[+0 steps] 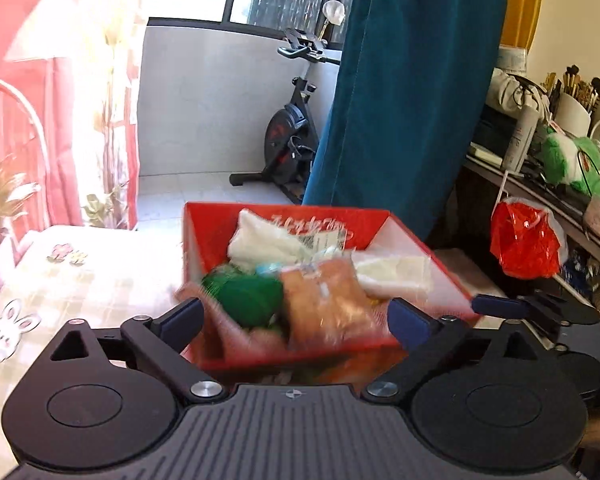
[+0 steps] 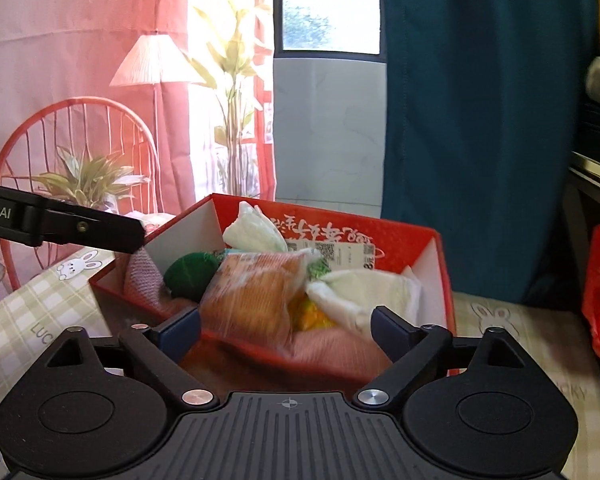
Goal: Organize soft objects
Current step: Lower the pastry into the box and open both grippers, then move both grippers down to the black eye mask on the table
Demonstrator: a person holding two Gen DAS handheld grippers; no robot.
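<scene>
A red box (image 1: 204, 240) (image 2: 404, 236) sits on the checked table and holds soft things: white cloths (image 1: 268, 240) (image 2: 256, 226), a green plush ball (image 1: 248, 298) (image 2: 190, 274), an orange item in clear wrap (image 1: 324, 304) (image 2: 252, 300) and pink fabric (image 2: 140, 276). My left gripper (image 1: 296, 318) is open at the box's near edge with nothing between its fingers. My right gripper (image 2: 286, 326) is open just over the near side of the box, the wrapped orange item in front of it. The other gripper's finger (image 2: 100, 228) shows at the box's left corner.
The table (image 1: 80, 280) (image 2: 40, 304) has a checked cloth with rabbit prints. A teal curtain (image 1: 412, 92) hangs behind. A cluttered shelf with a red bag (image 1: 524, 240) stands at right. An exercise bike (image 1: 288, 136), a red chair (image 2: 76, 140), a lamp and plants stand behind.
</scene>
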